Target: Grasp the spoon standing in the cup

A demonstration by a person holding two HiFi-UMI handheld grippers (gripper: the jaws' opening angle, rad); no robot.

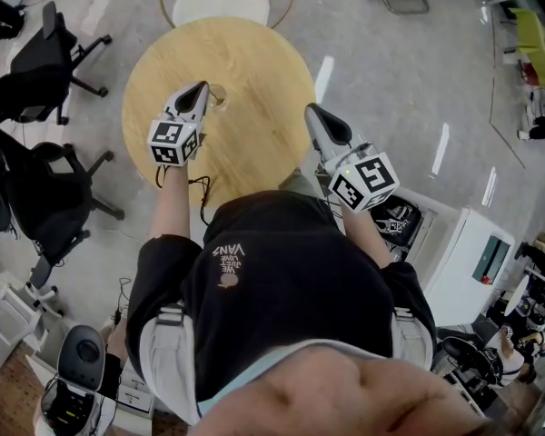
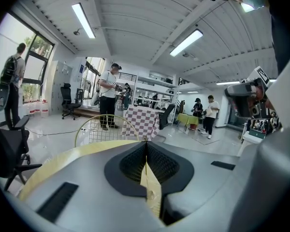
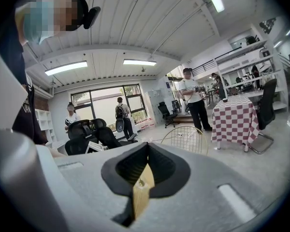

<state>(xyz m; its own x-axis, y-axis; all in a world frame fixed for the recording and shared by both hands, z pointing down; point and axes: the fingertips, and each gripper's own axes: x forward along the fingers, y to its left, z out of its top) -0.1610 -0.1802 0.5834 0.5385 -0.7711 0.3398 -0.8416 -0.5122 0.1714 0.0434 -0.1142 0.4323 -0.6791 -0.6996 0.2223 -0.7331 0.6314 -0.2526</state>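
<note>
**Grip on the spoon looks made, nothing lifted yet**

We see the cup (image 1: pixel 218 99) approx. in the middle of the round table (image 1: pixel 254 62), well apart from every edge. The spoon (image 2: pixel 146 153) stands in it, but in the head view it is too small to make out. The left gripper (image 1: pixel 203 88) comes in from the near-left edge, w/ its tip right at the cup's left side. In the left gripper view its jaws are pressed together, w/ only a thin pale strip between the pads. We judge this strip to be the spoon handle, i.e. the grip is on. The bowl of the spoon we can't see. The right gripper (image 1: pixel 312 110) hovers at the right edge of the table, jaws together also and nothing between them; only wood shows through the gap below.

As we read it, approach and closing are done. What is left, if anything, is to confirm the hold is firm, and maybe to raise the spoon w/o tipping the cup.
</note>
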